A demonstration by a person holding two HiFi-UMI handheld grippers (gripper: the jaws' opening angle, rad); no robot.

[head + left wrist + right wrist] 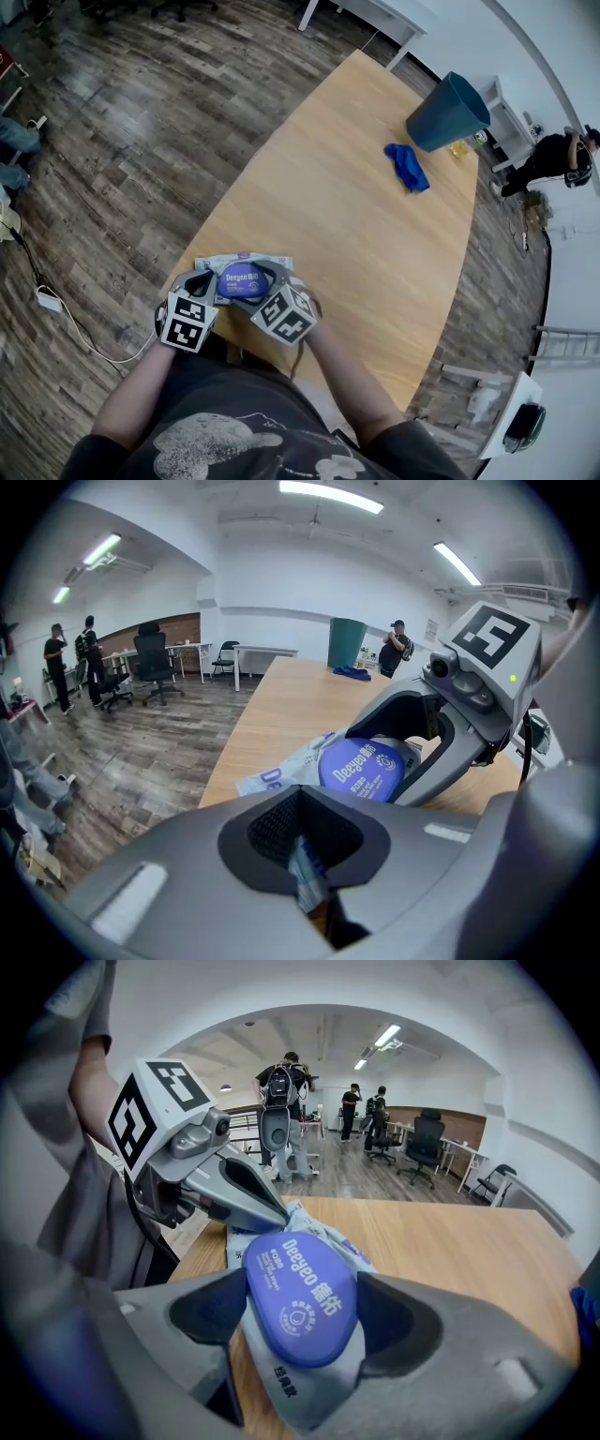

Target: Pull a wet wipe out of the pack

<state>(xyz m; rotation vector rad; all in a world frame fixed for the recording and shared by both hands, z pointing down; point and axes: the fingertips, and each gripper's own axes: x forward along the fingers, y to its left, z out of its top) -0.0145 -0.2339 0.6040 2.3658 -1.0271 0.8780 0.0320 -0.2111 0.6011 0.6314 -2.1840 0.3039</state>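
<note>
The wet wipe pack (242, 277), pale film with a round blue lid (302, 1297), lies at the near edge of the wooden table (356, 206). My left gripper (305, 850) is shut on a fold of the pack's film at its left end, and a strip of film shows between the jaws. My right gripper (302, 1321) stands wide open with the blue lid between its jaws; the pads lie close beside the lid without squeezing it. Seen from the head view, the left gripper (199, 284) and right gripper (267, 281) flank the pack.
At the table's far end a dark teal bin (447, 112) lies on its side, with a blue cloth (407, 167) beside it. Bare tabletop stretches between them and the pack. Several people and office chairs stand across the room. A cable and plug lie on the floor at left.
</note>
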